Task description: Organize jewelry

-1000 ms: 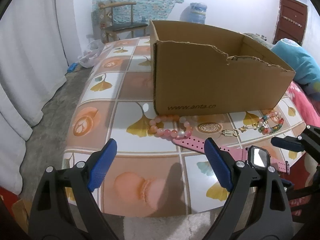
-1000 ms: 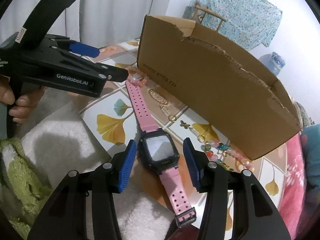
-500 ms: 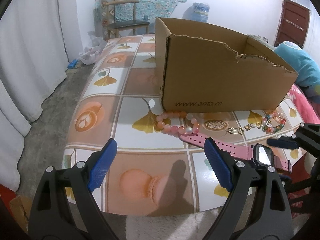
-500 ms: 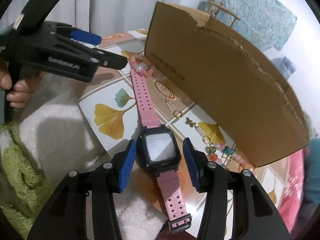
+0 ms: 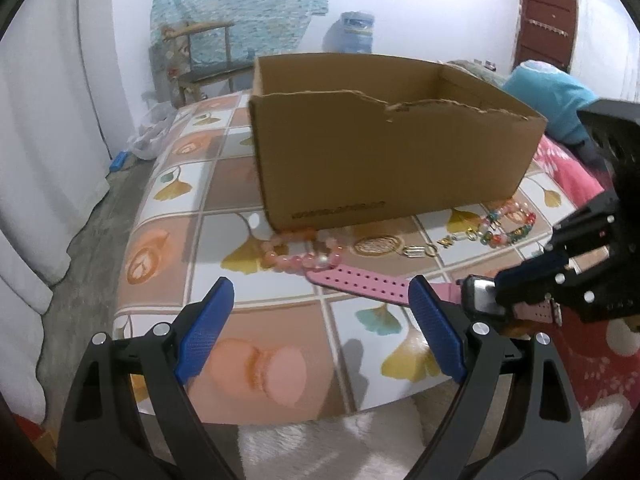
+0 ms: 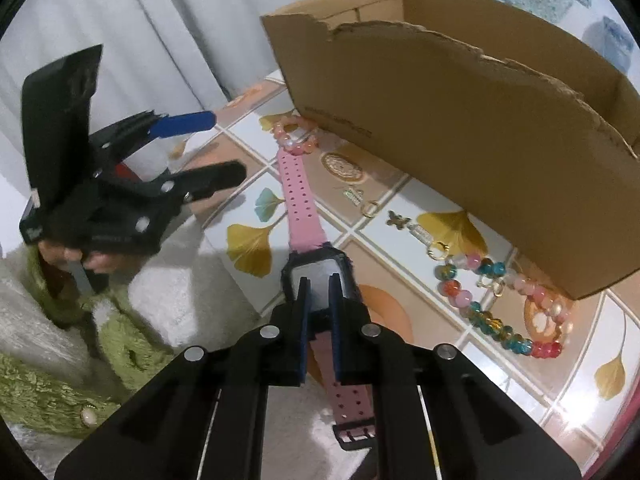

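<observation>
While the left gripper (image 5: pixel 320 328) hangs over the near edge of the table (image 5: pixel 176 236), its blue pads are spread wide with nothing between them. Ahead of it lies the pink bead bracelet (image 5: pixel 300 250), touching the front wall of the cardboard box (image 5: pixel 392 160). Off to its right the pink watch (image 5: pixel 476 298) stretches along the tabletop, strap tip by the bracelet, and the right gripper (image 5: pixel 520 280) comes in from the right with its tips at the watch face. Beyond the strap, a gold round pendant (image 5: pixel 376 246) sits before the box, and further right a multicoloured bead bracelet (image 5: pixel 506 228).

Over to the right wrist view: the right gripper (image 6: pixel 318 320) is clamped tight on the watch (image 6: pixel 316 276), fingers pinching the black case at its near end, the buckle strap trailing back under the gripper. Straight ahead the long strap runs to the pink bead bracelet (image 6: pixel 294 136) by the box (image 6: pixel 460 120). To the right of the gripper lies the multicoloured bead bracelet (image 6: pixel 492 308). To the left, the left gripper (image 6: pixel 208 148) hovers with its fingers parted.
</observation>
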{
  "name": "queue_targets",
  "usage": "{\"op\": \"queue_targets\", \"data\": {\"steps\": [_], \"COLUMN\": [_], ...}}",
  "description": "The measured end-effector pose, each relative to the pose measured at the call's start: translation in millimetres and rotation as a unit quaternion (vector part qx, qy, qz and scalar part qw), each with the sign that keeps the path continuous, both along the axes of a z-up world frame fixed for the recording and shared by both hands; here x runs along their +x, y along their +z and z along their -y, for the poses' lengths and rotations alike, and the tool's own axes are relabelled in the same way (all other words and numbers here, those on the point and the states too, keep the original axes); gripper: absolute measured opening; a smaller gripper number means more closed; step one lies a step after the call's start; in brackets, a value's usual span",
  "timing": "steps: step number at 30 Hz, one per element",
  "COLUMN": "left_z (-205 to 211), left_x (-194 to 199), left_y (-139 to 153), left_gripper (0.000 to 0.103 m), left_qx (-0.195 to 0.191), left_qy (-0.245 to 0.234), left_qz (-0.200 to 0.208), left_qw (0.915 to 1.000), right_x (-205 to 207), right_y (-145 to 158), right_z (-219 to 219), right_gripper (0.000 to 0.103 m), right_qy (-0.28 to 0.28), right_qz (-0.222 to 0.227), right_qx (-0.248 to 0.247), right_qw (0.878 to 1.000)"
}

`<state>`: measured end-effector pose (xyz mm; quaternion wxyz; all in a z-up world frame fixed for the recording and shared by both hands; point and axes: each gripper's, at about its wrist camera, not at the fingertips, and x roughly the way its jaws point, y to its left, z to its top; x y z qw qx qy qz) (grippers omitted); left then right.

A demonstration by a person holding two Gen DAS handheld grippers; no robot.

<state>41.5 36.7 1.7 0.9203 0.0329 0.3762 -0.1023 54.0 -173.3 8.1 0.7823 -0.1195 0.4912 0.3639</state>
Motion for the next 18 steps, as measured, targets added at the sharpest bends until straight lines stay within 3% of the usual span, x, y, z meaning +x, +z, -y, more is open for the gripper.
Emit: {"op": "queue_targets", "data": {"steps": [3,5,6,13,18], "left_z": [4.8,7.4,8.5,14.3,13.8], "left_x": [-1.0,-0.9,-1.1,-8.0,-15.5], "left_y": [-1.2,-2.6,-3.2,-3.7,-5.2], "left_gripper": [0.085,0.085,0.085,0.085,0.085], "left_qx": [0.0,0.001,0.002,0.01,0.011], "left_qy": [-0.003,-0.005,-0.006,-0.014,-0.019], "left_qz": [-0.003,-0.008,-0.01,-0.01,-0.015], "left_qw": [1.0,1.0,0.9999,0.9998,0.9996], "right_x": [-8.2,-13.6,-16.7,-17.1,-15.6], "right_y": [4.6,5.1,4.1,-14.8,-14.9], "right_z": [2.1,2.1,1.6,-11.9,-11.5], "right_gripper": [0.018,0.043,0.047,0.049,0.043], "right_qy": [-0.006,-0.007,-0.004,0.019,0.01], "right_qz": [0.016,0.043,0.054,0.06,0.042], "right_qx": [0.008,-0.007,-0.016,-0.068,-0.056], "right_qw": [1.0,0.999,0.998,0.996,0.998]}}
